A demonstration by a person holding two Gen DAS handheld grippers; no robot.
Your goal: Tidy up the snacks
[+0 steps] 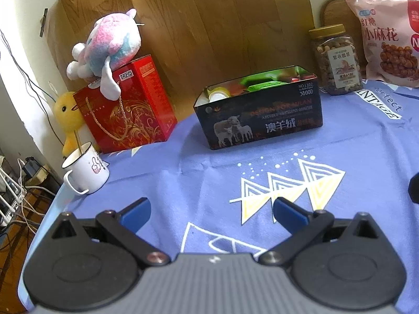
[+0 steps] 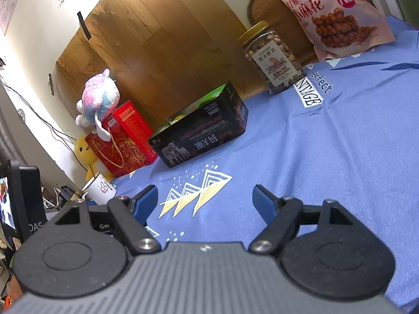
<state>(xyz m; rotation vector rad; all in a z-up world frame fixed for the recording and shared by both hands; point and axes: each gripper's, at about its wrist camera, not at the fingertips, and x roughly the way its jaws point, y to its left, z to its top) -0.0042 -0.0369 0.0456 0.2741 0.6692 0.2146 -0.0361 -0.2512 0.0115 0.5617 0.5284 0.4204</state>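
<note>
A black open box [image 1: 262,115] [image 2: 201,136] with sheep printed on its side stands mid-table on the blue cloth; green, yellow and red packets show inside it. Behind it to the right are a clear jar of nuts [image 1: 335,60] [image 2: 272,57] with a gold lid and a pink snack bag [image 1: 387,39] [image 2: 330,15] leaning on the wall. My left gripper [image 1: 212,209] hovers open over the cloth in front of the box, nothing between its blue pads. My right gripper [image 2: 205,198] is likewise open and empty, nearer the table's front.
A red gift box [image 1: 128,107] [image 2: 123,138] with a pink plush toy [image 1: 110,47] [image 2: 98,99] on top stands at the left, beside a yellow duck toy [image 1: 68,115] and a white mug [image 1: 86,170] [image 2: 100,185] near the table's left edge. Cables lie on the floor beyond.
</note>
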